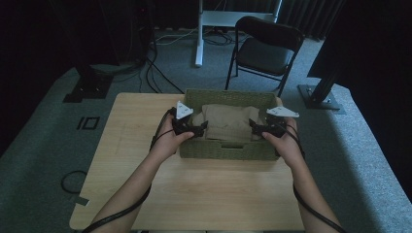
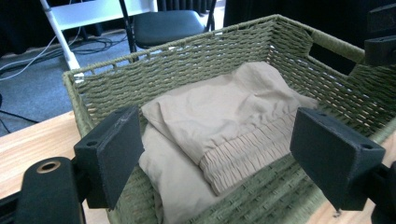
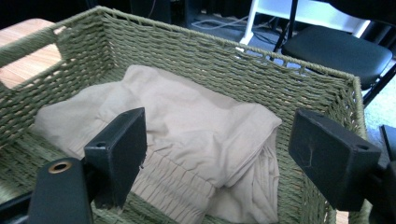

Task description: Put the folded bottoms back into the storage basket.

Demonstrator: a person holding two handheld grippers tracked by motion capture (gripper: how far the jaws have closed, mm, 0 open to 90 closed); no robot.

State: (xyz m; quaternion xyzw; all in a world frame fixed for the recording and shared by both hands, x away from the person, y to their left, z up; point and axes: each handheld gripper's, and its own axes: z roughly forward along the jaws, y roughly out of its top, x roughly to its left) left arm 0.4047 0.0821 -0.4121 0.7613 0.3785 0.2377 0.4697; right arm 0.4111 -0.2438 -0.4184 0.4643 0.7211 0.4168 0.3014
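A folded beige garment [image 1: 227, 121] with an elastic, gathered waistband lies rumpled inside a green woven basket [image 1: 223, 149]. The basket sits at the far edge of the wooden table [image 1: 204, 194], near its middle.

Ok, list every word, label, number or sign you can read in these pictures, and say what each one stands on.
None: no readable text anywhere.
The woven basket, the beige garment in it and the wooden table carry no print or label.
The square outline on the floor mat is a mark, not lettering.
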